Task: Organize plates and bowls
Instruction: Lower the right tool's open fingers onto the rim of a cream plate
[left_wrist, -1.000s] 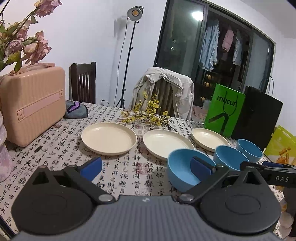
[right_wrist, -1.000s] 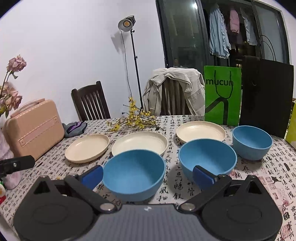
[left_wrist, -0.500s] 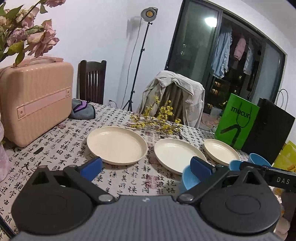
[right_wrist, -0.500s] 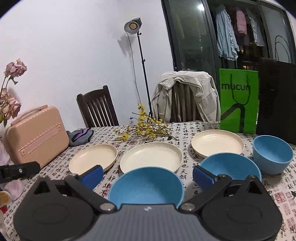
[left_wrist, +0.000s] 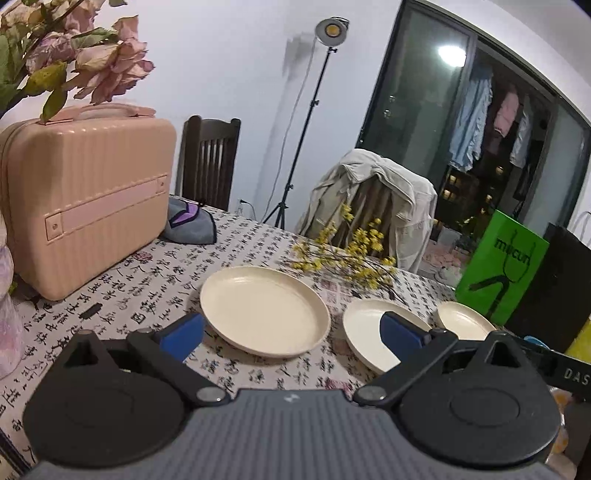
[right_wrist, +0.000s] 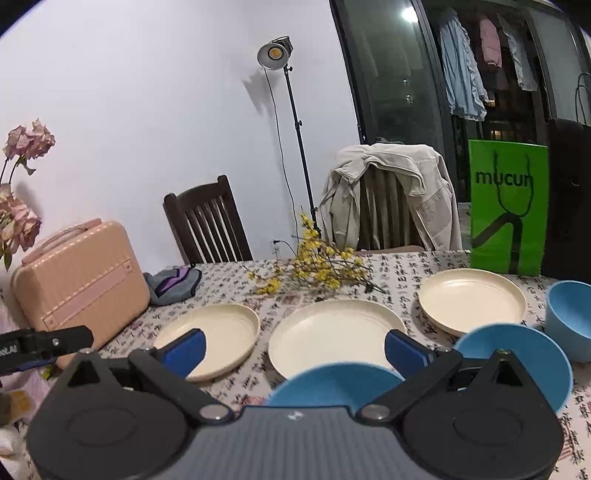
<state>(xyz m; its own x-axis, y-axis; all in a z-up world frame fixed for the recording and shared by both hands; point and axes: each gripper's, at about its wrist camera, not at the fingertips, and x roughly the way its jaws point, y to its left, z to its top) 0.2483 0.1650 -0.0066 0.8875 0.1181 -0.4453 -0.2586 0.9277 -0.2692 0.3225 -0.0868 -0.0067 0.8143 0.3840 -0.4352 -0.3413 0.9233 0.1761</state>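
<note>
Both empty: left gripper (left_wrist: 291, 326) & right gripper (right_wrist: 293, 347) spread wide. Risk: clipping yellow flower sprig (right_wrist: 317, 269) at 12 o'clock, or cream plates (left_wrist: 264, 310) skidding on tablecloth (left_wrist: 147, 280).

Looks like someone's home dining room: a table under a calligraphy-print tablecloth (right_wrist: 399, 269), dark wooden slat-back chairs (right_wrist: 208, 225) behind it, one draped with a beige jacket (right_wrist: 391, 192), and laundry (right_wrist: 461, 62) hanging past the dark glass door (right_wrist: 391, 81) behind that.
</note>
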